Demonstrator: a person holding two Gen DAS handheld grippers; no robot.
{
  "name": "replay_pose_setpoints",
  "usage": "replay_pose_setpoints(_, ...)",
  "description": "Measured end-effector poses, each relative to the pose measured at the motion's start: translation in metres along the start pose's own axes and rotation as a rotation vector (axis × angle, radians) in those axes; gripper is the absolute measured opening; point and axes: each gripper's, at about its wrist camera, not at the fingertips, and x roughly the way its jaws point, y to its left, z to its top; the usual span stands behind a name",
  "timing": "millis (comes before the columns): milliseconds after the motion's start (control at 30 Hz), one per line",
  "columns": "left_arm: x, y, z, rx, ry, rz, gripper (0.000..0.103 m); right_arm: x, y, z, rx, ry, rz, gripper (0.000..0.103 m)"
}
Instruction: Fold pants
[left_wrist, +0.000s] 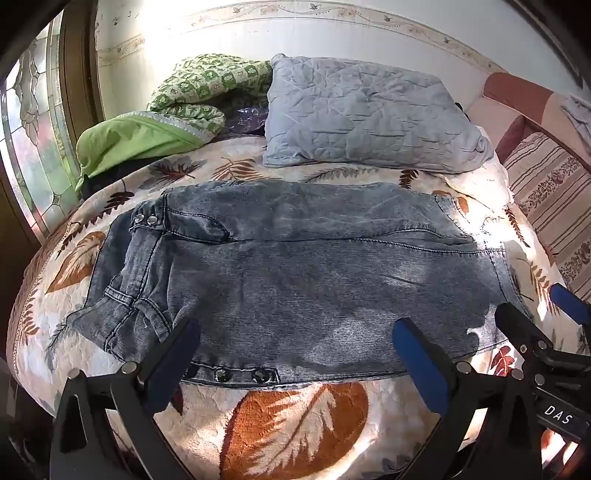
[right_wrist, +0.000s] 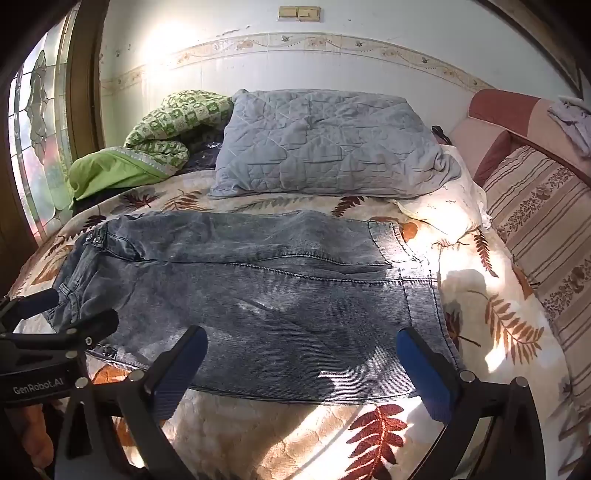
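Both grippers (left_wrist: 297, 339) (right_wrist: 301, 349) tilted down, jaws wide, over jeans (left_wrist: 295, 266)

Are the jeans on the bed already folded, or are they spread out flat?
Partly folded. The jeans lie flat on the bed cover, one leg over the other, still at full length from waistband to hems.

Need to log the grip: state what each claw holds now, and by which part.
Nothing is held. The left claw and right claw are both open above the jeans.
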Motion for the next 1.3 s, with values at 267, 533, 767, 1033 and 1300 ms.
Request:
replay_pose_setpoints(267,-0.001,0.009,0.002,-0.006,0.003,-0.007,0.103,0.001,0.006,-0.003,0.005,0.000,0.004,0.103)
replay_pose_setpoints(533,0.000,0.005,0.000,-0.011,0.004,0.010,0.103,0.003,0.006,0.001,0.020,0.011,0.008,0.103)
replay_pose_setpoints(767,0.002,0.009,-0.001,-0.025,0.010,0.010,0.103,0.008,0.005,0.000,0.025,0.027,-0.003,0.103)
replay_pose_setpoints(1033,0.003,0.010,0.000,-0.025,0.011,0.013,0.103,0.008,0.004,0.001,0.031,0.025,-0.008,0.103)
replay_pose_setpoints(1300,0.004,0.009,-0.001,-0.020,0.014,0.017,0.103,0.008,0.003,0.001,0.032,0.024,-0.008,0.103)
